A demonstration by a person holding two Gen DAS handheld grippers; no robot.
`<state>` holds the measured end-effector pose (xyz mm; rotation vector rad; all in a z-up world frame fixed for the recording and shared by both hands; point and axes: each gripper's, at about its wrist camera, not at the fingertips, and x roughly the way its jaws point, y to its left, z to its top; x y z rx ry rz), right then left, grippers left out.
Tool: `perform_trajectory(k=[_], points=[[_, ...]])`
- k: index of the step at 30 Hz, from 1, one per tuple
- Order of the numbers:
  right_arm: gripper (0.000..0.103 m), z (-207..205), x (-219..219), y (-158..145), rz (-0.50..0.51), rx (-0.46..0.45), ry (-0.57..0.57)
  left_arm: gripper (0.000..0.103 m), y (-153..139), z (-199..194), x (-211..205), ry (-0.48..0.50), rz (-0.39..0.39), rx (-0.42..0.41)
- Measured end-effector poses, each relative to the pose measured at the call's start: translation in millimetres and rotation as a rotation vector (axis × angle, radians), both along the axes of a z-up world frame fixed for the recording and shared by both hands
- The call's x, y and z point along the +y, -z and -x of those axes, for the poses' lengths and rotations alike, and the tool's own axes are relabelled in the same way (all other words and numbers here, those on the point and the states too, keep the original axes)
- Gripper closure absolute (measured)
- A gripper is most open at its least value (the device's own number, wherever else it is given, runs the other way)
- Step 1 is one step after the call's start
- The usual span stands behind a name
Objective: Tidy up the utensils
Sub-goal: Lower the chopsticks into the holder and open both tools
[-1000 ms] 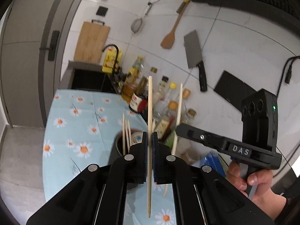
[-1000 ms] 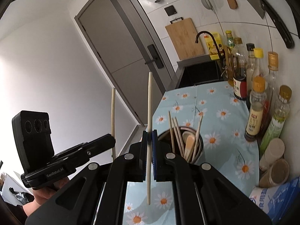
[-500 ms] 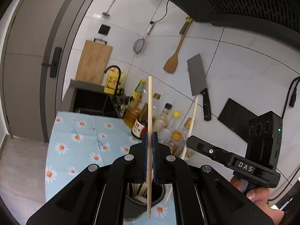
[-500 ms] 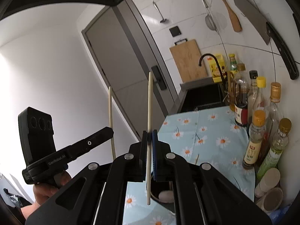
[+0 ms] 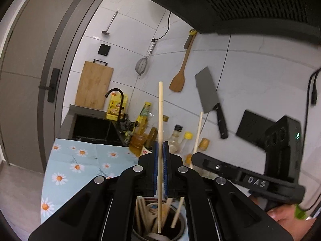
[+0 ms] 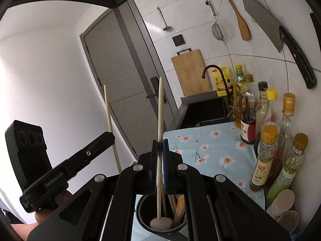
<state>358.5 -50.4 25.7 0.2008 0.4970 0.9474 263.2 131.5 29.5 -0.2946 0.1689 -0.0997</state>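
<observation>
My left gripper (image 5: 160, 150) is shut on a pale wooden chopstick (image 5: 160, 116) that stands upright, its lower tip hanging in the mouth of the dark utensil holder (image 5: 180, 233). The right gripper (image 6: 159, 148) is shut on a second chopstick (image 6: 159, 110), whose lower tip is inside the holder (image 6: 140, 213) just above a white spoon (image 6: 161, 223). Several more chopsticks and a wooden spoon stand in the holder. Each gripper shows in the other's view: the right gripper (image 5: 197, 157) with its chopstick (image 5: 197, 132), the left gripper (image 6: 109, 138) with its chopstick (image 6: 109, 116).
Oil and sauce bottles (image 6: 264, 156) line the wall on the right of the daisy-print cloth (image 6: 216, 146). Beyond are a sink with a black faucet (image 6: 212, 70) and a cutting board (image 6: 190, 72). A cleaver (image 5: 208, 96), a spatula (image 5: 178, 80) and a strainer (image 5: 141, 68) hang on the wall under the range hood (image 5: 240, 4).
Both grippers moved in over the holder and tipped up. The holder slid from ahead of the fingers to beneath them, and both chopsticks' lower tips now sit in its mouth.
</observation>
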Motion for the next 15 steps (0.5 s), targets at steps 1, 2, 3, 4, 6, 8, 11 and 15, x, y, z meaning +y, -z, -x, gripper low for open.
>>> perform_trajectory(k=[1,2,3,4,6,8,11,15], points=[[0.097,-0.9,0.8,3.8,0.004,0.002,0.003,0.099,3.2,-1.3,-0.1,-0.018,-0.011,0.006],[0.097,-1.4,1.8,7.2,0.009,0.001,0.007,0.099,8.5,-3.0,-0.2,-0.036,-0.022,0.013],[0.097,-1.6,2.9,11.5,0.019,0.001,0.015,0.099,13.0,-4.0,0.4,-0.034,-0.019,0.013],[0.097,-1.5,3.7,15.7,0.026,0.001,0.021,0.099,17.5,-4.8,0.5,-0.039,-0.023,0.013],[0.097,-1.0,5.4,23.0,0.041,-0.009,0.030,0.099,25.1,-6.0,0.1,-0.041,-0.036,0.014],[0.097,-0.6,6.8,30.0,0.054,-0.014,0.037,0.099,31.9,-7.1,-0.6,-0.038,-0.040,0.019],[0.097,1.5,8.7,37.8,0.084,-0.033,0.055,0.099,39.5,-7.1,-3.2,-0.037,-0.053,0.027],[0.097,10.7,11.5,45.7,0.119,-0.062,0.068,0.099,48.5,-6.1,-6.9,-0.027,-0.058,0.061]])
